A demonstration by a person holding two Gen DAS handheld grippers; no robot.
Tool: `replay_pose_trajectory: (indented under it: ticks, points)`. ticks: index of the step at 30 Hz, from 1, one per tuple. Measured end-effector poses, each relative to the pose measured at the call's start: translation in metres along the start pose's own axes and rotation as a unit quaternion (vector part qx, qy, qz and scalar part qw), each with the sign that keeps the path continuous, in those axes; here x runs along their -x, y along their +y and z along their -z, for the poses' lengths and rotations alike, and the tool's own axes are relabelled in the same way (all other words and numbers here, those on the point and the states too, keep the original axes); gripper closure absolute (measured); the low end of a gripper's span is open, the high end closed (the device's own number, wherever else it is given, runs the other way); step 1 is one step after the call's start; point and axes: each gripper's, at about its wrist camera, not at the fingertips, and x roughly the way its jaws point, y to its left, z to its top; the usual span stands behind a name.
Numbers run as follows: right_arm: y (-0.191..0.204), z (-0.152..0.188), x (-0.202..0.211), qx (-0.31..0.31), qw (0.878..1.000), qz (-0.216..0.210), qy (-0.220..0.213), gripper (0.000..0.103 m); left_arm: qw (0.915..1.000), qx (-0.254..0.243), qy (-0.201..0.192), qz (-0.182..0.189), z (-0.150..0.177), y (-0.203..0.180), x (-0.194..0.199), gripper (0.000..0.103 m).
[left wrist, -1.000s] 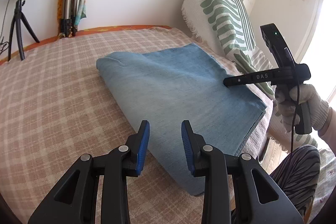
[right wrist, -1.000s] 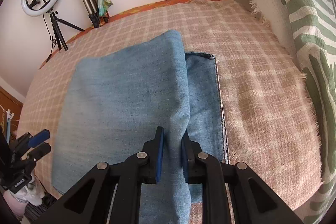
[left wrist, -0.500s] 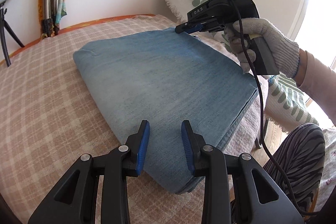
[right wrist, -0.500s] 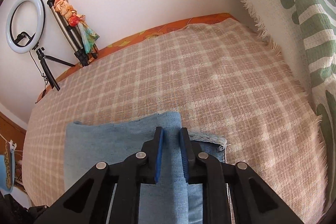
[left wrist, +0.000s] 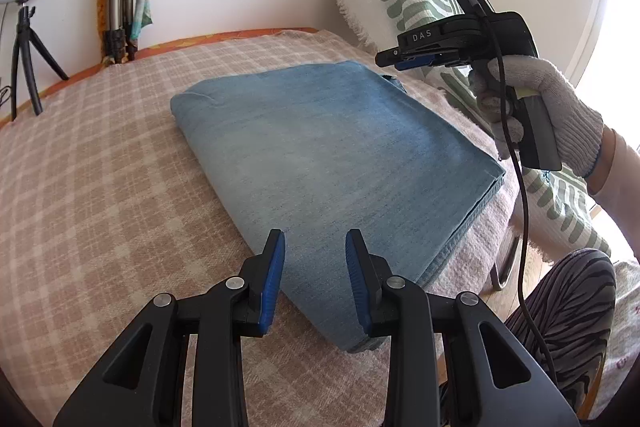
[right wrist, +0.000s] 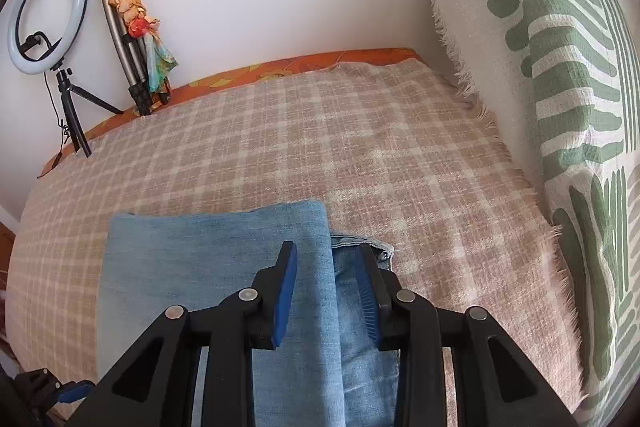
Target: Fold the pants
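Note:
Light blue denim pants [left wrist: 332,163] lie folded in a flat rectangle on the checked blanket [left wrist: 100,187]. My left gripper [left wrist: 315,241] is open and empty, hovering over the near edge of the pants. My right gripper [right wrist: 329,257] is open, its fingers straddling the far right edge of the folded pants [right wrist: 224,259] without holding it. In the left wrist view the right gripper [left wrist: 390,58] floats just above the far corner of the pants, held by a gloved hand [left wrist: 552,111]. A lower denim layer [right wrist: 360,307] sticks out to the right of the top fold.
A green-patterned white cushion [right wrist: 560,75] stands along the right side. A ring light on a tripod [right wrist: 48,23] and a folded tripod with a colourful scarf [right wrist: 136,27] lean against the white wall. My striped-trousered leg [left wrist: 568,307] is at the bed's near right edge.
My right gripper opened and let go of the top denim layer, which now lies flat. It has lifted slightly off the pants. The left gripper stayed open and shifted little.

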Motion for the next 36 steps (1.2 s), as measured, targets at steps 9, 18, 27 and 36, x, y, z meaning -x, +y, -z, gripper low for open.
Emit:
replay_pose_trajectory:
  ticks: [9, 18, 27, 36]
  points:
    - [0.023, 0.062, 0.052, 0.016, 1.0, -0.014, -0.015, 0.068, 0.9995, 0.015, -0.022, -0.019, -0.001, 0.006, 0.022, 0.054]
    - [0.041, 0.125, 0.09, 0.013, 0.999, 0.019, -0.049, 0.045, 0.9978, 0.046, -0.045, -0.014, 0.004, 0.01, 0.048, 0.037]
    - [0.059, 0.154, 0.117, 0.01, 0.996, 0.041, -0.08, 0.029, 0.9974, 0.042, -0.04, -0.043, 0.007, 0.005, 0.058, 0.035]
    - [0.069, 0.172, 0.133, -0.002, 0.994, 0.047, -0.1, 0.019, 0.9969, 0.032, -0.021, -0.068, 0.013, -0.005, 0.057, 0.035]
